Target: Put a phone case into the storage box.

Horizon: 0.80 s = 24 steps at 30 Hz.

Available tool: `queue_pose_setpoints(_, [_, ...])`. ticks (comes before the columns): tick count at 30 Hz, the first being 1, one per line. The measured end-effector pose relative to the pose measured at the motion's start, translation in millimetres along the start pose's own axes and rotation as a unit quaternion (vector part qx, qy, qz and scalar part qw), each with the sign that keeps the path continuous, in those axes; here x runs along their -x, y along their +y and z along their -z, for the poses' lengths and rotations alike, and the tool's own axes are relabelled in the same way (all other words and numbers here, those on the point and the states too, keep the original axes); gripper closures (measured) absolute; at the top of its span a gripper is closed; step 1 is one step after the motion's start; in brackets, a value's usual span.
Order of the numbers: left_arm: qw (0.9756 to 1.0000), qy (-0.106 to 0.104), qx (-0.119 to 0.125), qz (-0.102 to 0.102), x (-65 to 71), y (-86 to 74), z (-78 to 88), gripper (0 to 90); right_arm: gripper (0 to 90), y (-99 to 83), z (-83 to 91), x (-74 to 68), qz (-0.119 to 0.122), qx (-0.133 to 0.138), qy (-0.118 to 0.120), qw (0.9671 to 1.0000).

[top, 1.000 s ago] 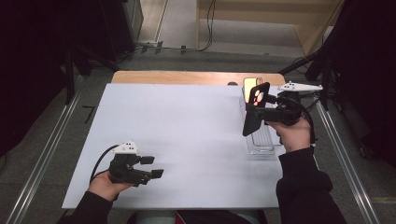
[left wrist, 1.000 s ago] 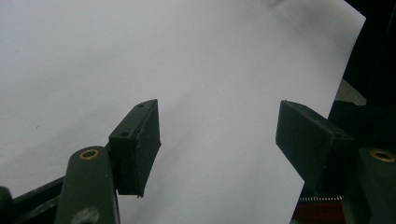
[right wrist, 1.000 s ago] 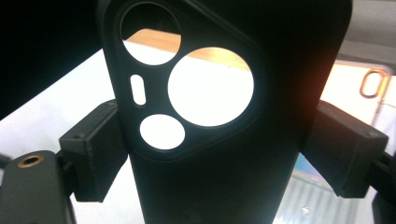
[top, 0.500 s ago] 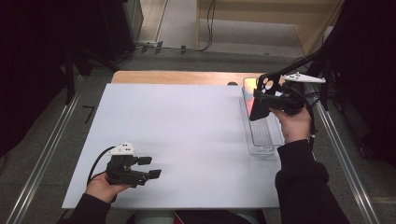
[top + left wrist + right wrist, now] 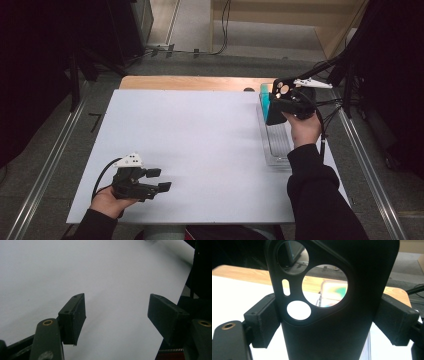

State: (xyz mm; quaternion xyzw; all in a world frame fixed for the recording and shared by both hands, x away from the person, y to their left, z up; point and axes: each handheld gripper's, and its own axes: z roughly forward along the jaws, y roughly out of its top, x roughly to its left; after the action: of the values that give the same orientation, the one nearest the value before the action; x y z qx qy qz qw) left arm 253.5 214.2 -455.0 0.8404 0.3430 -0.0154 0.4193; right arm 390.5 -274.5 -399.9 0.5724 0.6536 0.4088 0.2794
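Observation:
A black phone case (image 5: 332,315) with round camera cut-outs stands upright between the jaws of my right gripper (image 5: 329,321), which is shut on its two long edges. From above, the right gripper (image 5: 278,104) holds the case (image 5: 273,111) over the far end of a clear tray (image 5: 278,148) at the table's right side. A teal object (image 5: 264,98) stands at that far end, just behind the case. My left gripper (image 5: 159,180) rests low at the near left of the white table (image 5: 200,135). Its jaws are wide open over bare white surface (image 5: 117,315).
A wooden board (image 5: 190,82) runs along the table's far edge. Metal rails (image 5: 370,175) flank the table on both sides, and cables trail off at the far right. The person's dark sleeve (image 5: 315,200) reaches in from the near right.
The right gripper has carried the phone case away from the person, toward the far end of the tray. The left gripper has stayed where it was.

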Motion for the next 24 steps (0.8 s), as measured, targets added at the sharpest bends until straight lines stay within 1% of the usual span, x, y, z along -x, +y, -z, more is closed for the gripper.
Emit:
queue_pose_setpoints(7, [1.0000, 0.001, 0.002, 0.002, 0.3, -1.2, 1.5, 31.2, 11.8, -4.7, -15.8, 6.7, -0.013, -0.016, 0.001, 0.9998])
queue_pose_setpoints(11, [1.0000, 0.000, 0.004, 0.002, -0.4, -1.4, 1.1, 31.2, 11.8, -6.6, -21.4, 8.4, -0.007, -0.018, -0.009, 0.9998])
queue_pose_setpoints(12, [1.0000, -0.001, 0.002, 0.003, -0.8, -1.5, 0.7, 31.2, 11.8, -7.0, -23.1, 9.7, -0.010, -0.019, -0.003, 0.9998])
queue_pose_setpoints(14, [1.0000, 0.000, 0.002, 0.004, -1.5, -1.6, -0.3, 31.2, 11.8, -8.1, -26.9, 11.6, -0.021, -0.021, -0.003, 0.9996])
queue_pose_setpoints(17, [1.0000, 0.000, 0.002, 0.006, -1.4, -1.3, -0.7, 31.2, 11.8, -11.0, -36.2, 13.0, -0.026, -0.025, -0.008, 0.9993])
queue_pose_setpoints(19, [1.0000, 0.000, 0.001, 0.003, -0.9, -1.3, -1.1, 31.2, 11.8, -13.0, -44.2, 13.1, -0.029, -0.025, -0.007, 0.9992])
queue_pose_setpoints(24, [1.0000, -0.002, -0.001, 0.004, -2.0, -1.1, -2.3, 31.2, 11.8, -17.0, -59.2, 12.7, -0.029, -0.033, -0.016, 0.9989])
